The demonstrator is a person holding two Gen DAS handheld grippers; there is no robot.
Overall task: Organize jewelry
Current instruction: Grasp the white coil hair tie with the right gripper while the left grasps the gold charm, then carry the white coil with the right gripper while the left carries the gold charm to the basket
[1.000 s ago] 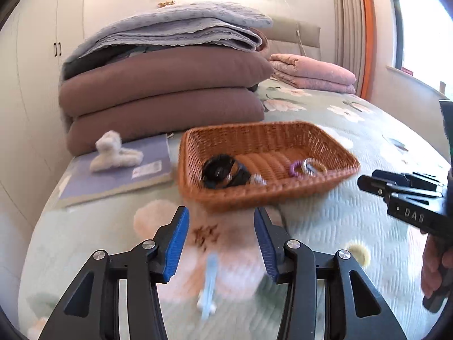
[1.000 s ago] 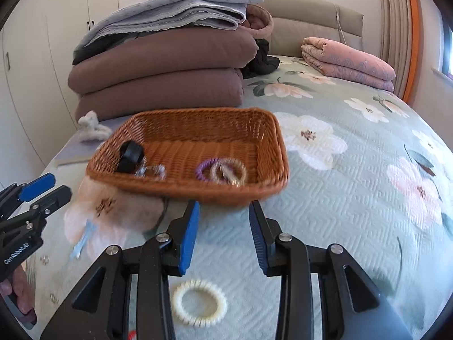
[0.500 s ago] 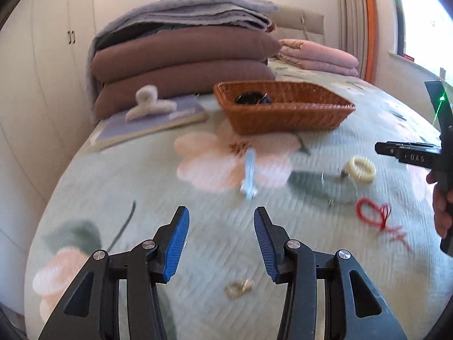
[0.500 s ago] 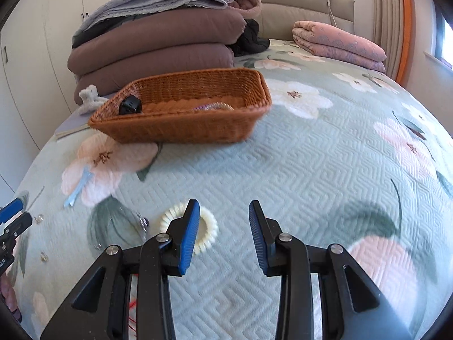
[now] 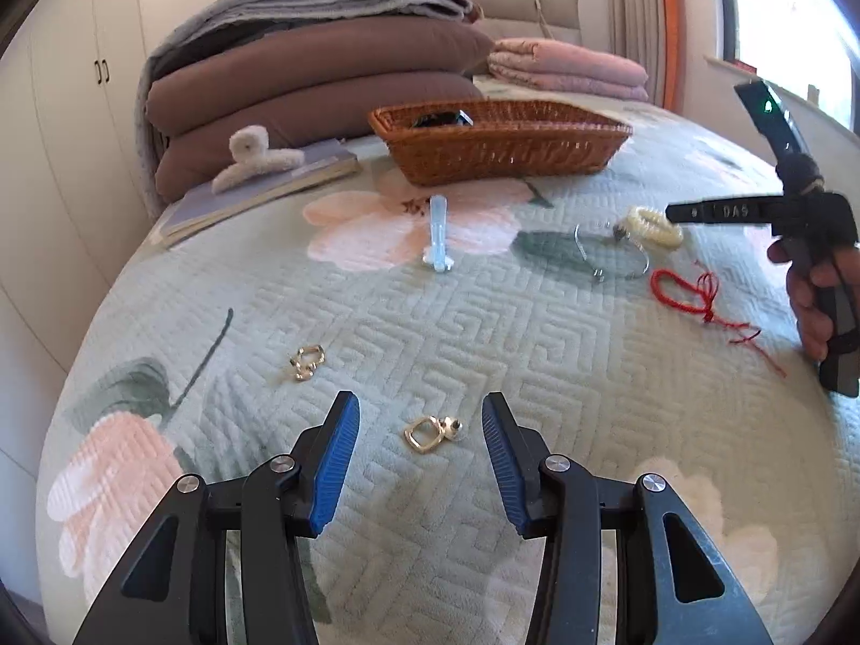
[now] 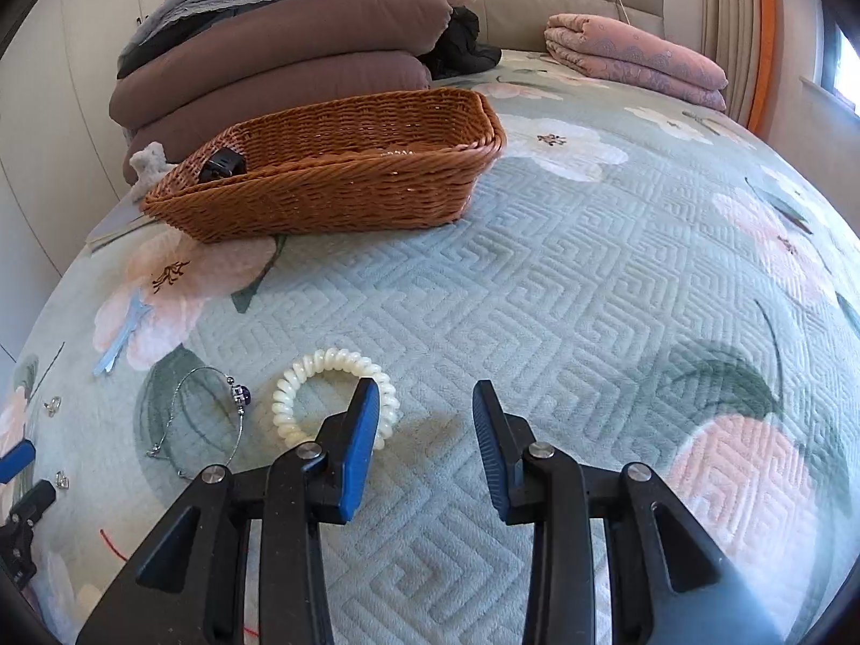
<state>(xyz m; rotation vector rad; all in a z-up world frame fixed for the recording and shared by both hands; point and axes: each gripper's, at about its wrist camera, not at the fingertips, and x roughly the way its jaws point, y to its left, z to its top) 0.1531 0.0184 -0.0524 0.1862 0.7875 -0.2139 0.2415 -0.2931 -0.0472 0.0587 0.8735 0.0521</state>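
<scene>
My left hand-held gripper hangs released over the bed, its blue pads parted with a gold earring lying on the quilt between them, touched by neither. A second gold earring sits to the left, toward the rounded bed edge, with bare quilt all round. My right hand-held gripper is also released and empty; its left pad overlaps the white coil hair tie, and the quilt to its right is open. A second ago both cameras looked down into the wicker basket; now both sit lower and further back, the basket well apart at the far side beside the stacked brown duvets. Only the left view shows the red cord, the fluffy hair claw and the person's hand gripping the right tool. Both views show the wire bangle and pale blue clip.
</scene>
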